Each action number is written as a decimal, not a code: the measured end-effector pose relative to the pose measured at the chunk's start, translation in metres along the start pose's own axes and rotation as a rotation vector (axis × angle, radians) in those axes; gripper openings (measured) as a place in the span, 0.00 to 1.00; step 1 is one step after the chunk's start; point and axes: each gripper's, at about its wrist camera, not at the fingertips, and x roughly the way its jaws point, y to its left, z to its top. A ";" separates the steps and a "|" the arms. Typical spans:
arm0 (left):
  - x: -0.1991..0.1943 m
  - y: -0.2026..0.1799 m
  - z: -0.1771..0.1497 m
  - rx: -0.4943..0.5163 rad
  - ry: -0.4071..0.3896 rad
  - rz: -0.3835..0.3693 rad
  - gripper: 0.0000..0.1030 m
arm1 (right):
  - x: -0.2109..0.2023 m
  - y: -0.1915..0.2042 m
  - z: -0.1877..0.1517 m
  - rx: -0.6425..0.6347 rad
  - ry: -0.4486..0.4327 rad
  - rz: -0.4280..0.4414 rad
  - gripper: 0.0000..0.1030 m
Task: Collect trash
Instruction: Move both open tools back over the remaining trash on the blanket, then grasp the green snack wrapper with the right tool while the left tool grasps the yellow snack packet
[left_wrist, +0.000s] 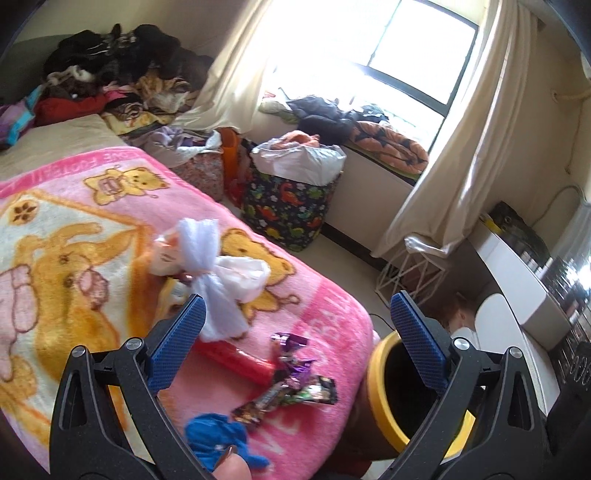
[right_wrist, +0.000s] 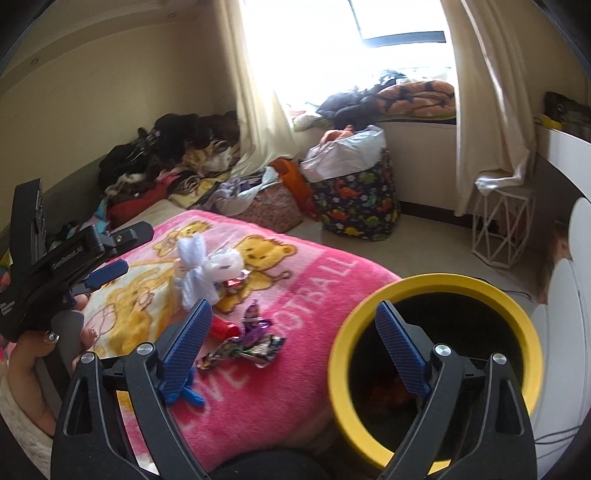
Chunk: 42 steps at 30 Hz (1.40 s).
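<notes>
We see both grippers, left (left_wrist: 297, 325) and right (right_wrist: 293, 332), open and empty; wrappers (right_wrist: 245, 345) at eleven o'clock of the bin (right_wrist: 436, 373), contents indistinct.

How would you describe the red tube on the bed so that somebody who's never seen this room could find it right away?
Start at the pink teddy-bear blanket and follow it to the corner nearest the yellow-rimmed bin. A small heap of litter lies there, and the red tube rests between the white tissue bundle and the shiny purple wrappers. It is the only smooth, solid-red cylinder; everything around it is crumpled.

Bin (right_wrist: 436, 291) contents dark – blue scrap (left_wrist: 218, 439) partly hidden.
</notes>
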 end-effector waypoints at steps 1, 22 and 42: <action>-0.001 0.005 0.001 -0.008 -0.002 0.008 0.89 | 0.003 0.004 0.000 -0.007 0.005 0.005 0.85; 0.019 0.105 -0.011 -0.135 0.079 0.121 0.85 | 0.103 0.037 -0.031 -0.048 0.266 0.008 0.69; 0.097 0.131 -0.018 -0.112 0.226 0.045 0.54 | 0.160 0.038 -0.052 -0.078 0.450 0.032 0.29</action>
